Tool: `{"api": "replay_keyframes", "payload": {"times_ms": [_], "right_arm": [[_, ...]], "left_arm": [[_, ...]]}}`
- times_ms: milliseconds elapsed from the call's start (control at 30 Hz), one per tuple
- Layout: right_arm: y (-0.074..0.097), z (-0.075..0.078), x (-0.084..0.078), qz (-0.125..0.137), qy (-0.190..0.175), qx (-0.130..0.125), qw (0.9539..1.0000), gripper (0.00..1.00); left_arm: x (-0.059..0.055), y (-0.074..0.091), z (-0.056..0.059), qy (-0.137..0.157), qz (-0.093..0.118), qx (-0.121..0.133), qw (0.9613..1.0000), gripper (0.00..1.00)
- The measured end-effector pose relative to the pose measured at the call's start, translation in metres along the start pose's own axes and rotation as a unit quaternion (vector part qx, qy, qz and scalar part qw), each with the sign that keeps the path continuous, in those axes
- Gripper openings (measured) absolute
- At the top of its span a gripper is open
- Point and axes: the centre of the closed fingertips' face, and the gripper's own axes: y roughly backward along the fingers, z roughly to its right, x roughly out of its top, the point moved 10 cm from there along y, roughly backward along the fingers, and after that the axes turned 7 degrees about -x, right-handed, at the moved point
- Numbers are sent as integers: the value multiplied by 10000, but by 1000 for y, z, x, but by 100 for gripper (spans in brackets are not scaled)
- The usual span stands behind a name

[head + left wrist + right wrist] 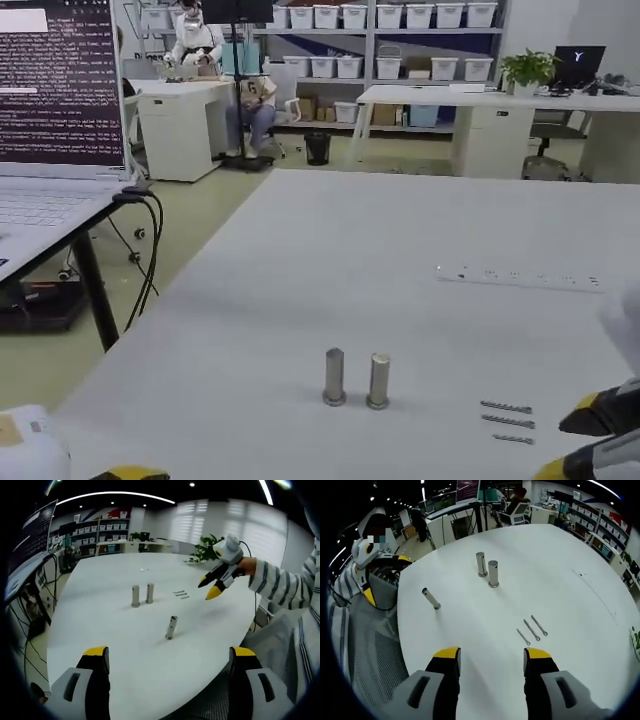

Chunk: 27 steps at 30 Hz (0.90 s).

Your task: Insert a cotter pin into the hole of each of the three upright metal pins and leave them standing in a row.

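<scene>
Three metal pins [149,593] on the white table [300,260]. Head view, left to right: laptop [50,90] on a side stand, far left. Left gripper [169,652] low at the near-left edge, jaws spread wide, nothing between them. Lone pin [171,627] sits near the person's edge, well apart from the others, flanged end down. It looks tilted through the fisheye, so I can't tell if it's truly upright. Pin pair [378,380] stands upright mid-table, just beside each other, not touching. Three cotter pins [507,422] lie flat, side by side, right of the pair and clear of it. Right gripper [492,653] hovers above the table near the cotter pins, jaws parted at a moderate gap, nothing gripped. Power strip [520,278] lies further back on the right.
</scene>
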Motion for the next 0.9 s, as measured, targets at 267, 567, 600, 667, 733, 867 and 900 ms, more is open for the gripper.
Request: {"api": "replay_keyframes", "payload": {"times_ms": [267,567,600,667,733,867,900], "right_arm": [[-18,15,10,-43,485,97,9988,38],[-36,29,12,-412,1093,111,9931,23],[-39,31,12,-487,1156,106,9920,23],[-43,34,12,-532,1209,110,9912,22],[-47,37,11,-664,1212,177,9902,21],[-54,41,10,-769,1303,198,9883,14],[-56,42,10,-803,1332,222,9876,14]], "left_arm": [[3,8,2,34,98,228,9997,99],[-1,11,3,-13,19,260,9997,96],[-1,11,4,-11,21,264,9996,96],[-1,12,4,-13,26,275,9996,96],[-1,12,4,-8,14,277,9996,96],[-1,12,4,-12,43,291,9996,95],[0,12,4,-9,44,292,9996,95]]}}
